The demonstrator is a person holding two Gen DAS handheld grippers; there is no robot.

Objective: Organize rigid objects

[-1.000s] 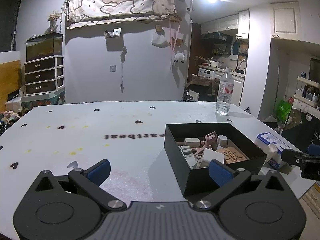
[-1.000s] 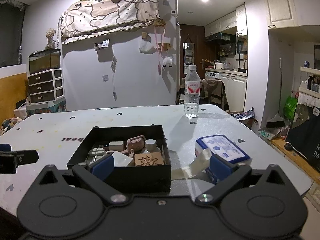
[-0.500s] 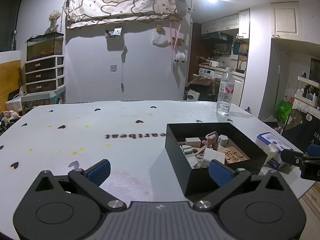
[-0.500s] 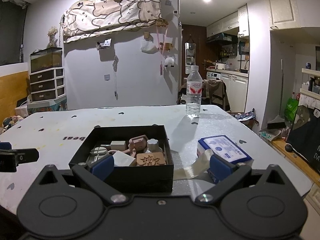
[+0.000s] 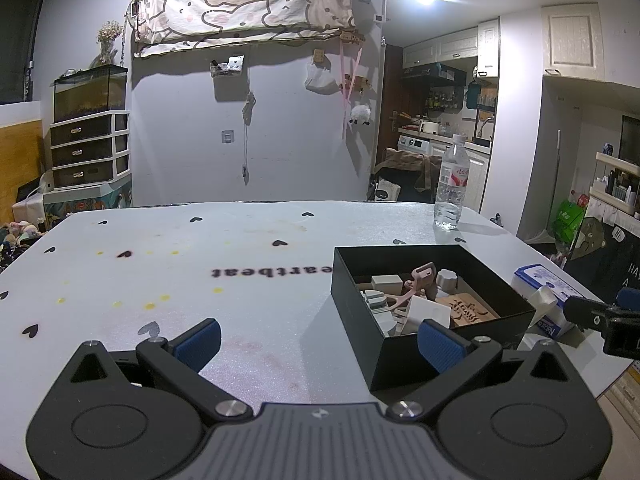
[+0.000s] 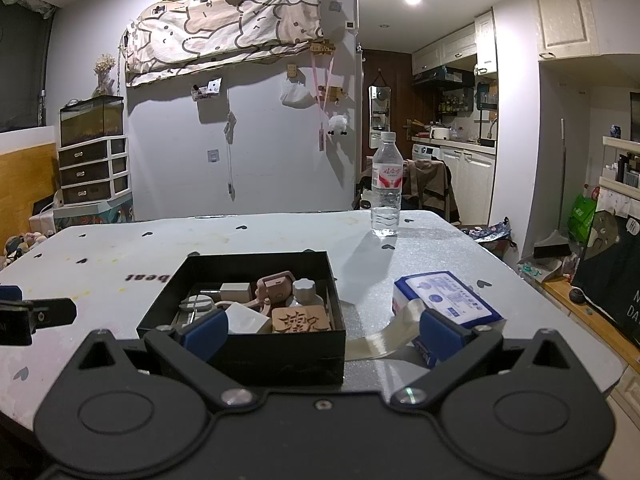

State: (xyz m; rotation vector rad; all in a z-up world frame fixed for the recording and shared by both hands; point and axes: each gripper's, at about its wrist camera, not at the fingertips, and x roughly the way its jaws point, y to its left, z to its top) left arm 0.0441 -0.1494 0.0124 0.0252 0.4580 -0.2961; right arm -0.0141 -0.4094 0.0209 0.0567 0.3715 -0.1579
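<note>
A black open box [image 5: 404,360] [image 6: 256,356] sits on the white table and holds several small rigid pieces: a carved wooden block [image 6: 301,319], a pink case [image 6: 275,287], white blocks and a grey cap. My left gripper [image 5: 316,344] hovers open near the table's front edge, its right finger in front of the box's near corner, nothing between the fingers. My right gripper [image 6: 320,330] stands open just in front of the box, nothing held. The other gripper's tip shows at the edge of each view.
A blue-and-white wipes pack [image 6: 448,300] [image 5: 548,300] with its flap hanging lies right of the box. A water bottle [image 6: 386,184] [image 5: 451,184] stands at the far right of the table. Table edge [image 6: 600,344] drops off at right; cluttered room beyond.
Both views have shifted only slightly; the right gripper has crept a little toward the box. Nothing was taken or let go.
</note>
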